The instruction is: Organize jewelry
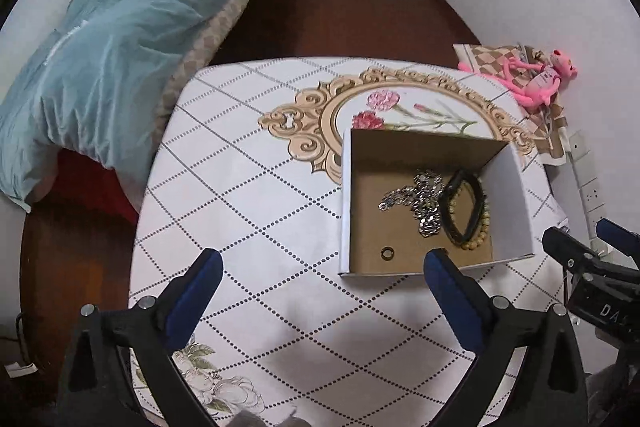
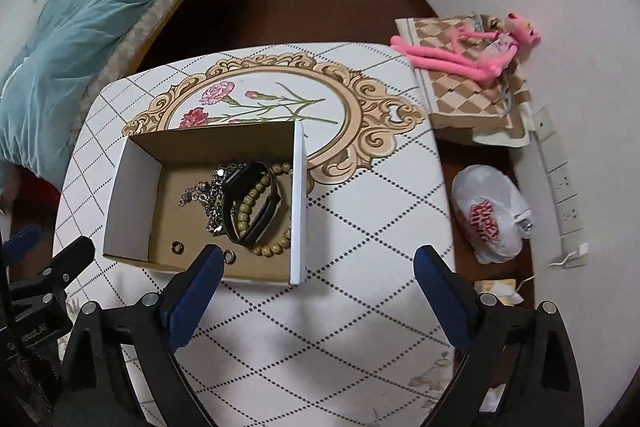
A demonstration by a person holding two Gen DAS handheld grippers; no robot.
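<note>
An open cardboard box (image 1: 347, 203) (image 2: 298, 203) stands on the table. Inside lie a silver chain (image 1: 420, 197) (image 2: 210, 193), a black band (image 1: 460, 207) (image 2: 256, 203), a wooden bead bracelet (image 1: 478, 231) (image 2: 260, 223) and small rings (image 1: 387, 253) (image 2: 176, 247); a second ring (image 2: 229, 256) shows in the right wrist view. My left gripper (image 1: 322, 265) is open and empty above the table, just in front of the box. My right gripper (image 2: 318, 261) is open and empty, near the box's front right corner. Each gripper shows at the edge of the other's view (image 1: 580, 251) (image 2: 48, 259).
The table (image 1: 248, 187) (image 2: 360, 227) has a white diamond-patterned cloth. A bed with a blue quilt (image 1: 108, 67) (image 2: 80, 27) lies to the left. A pink plush toy (image 1: 536, 79) (image 2: 472, 51) lies on a side stand at the right. A white plastic bag (image 2: 490, 215) and power strip (image 2: 560, 187) are on the floor.
</note>
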